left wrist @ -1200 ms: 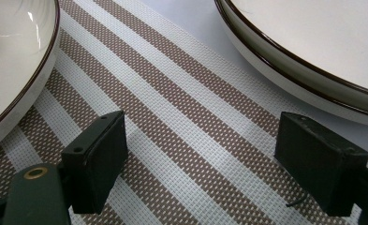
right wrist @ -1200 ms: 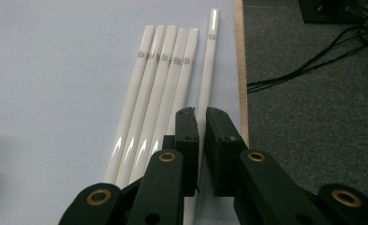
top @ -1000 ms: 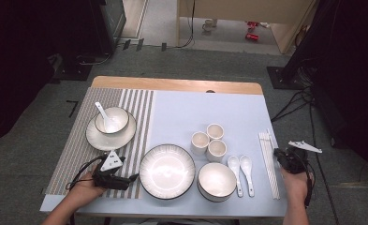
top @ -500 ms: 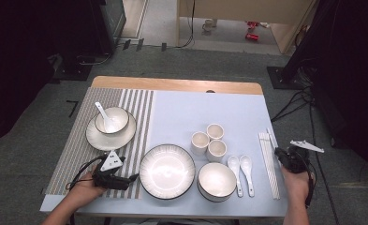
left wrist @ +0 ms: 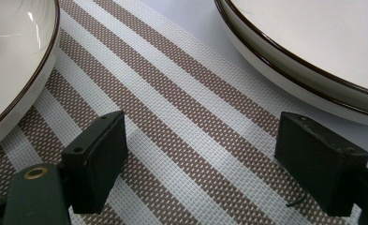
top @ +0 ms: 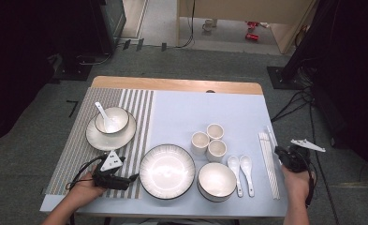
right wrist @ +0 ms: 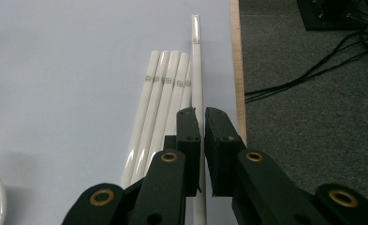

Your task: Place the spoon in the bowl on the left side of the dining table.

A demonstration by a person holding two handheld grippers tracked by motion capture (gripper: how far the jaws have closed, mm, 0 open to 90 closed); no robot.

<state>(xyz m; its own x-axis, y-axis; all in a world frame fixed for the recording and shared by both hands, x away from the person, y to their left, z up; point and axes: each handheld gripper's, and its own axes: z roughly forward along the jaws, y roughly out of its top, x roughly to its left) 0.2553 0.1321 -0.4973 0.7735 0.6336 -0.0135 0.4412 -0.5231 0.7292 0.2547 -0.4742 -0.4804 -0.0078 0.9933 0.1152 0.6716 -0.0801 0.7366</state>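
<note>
My right gripper (top: 280, 151) sits at the table's right edge over the near end of a row of white chopsticks (top: 267, 161). In the right gripper view its jaws (right wrist: 202, 112) are almost together. One chopstick (right wrist: 197, 56) lies farther forward than the others and runs straight under the narrow gap; whether the pads pinch it I cannot tell. My left gripper (top: 131, 179) rests on the striped placemat (top: 71, 154), jaws wide open (left wrist: 200, 129) with only mat between them. The large plate (left wrist: 284, 42) is just ahead to its right.
A bowl with a spoon (top: 110, 119) stands on a plate (top: 93, 138) at the back left. Three cups (top: 209, 140), a second bowl (top: 217, 180) and two white spoons (top: 241, 171) sit mid-table. The large plate (top: 166, 171) is front centre. Cables lie on the floor (right wrist: 312, 84) beyond the right edge.
</note>
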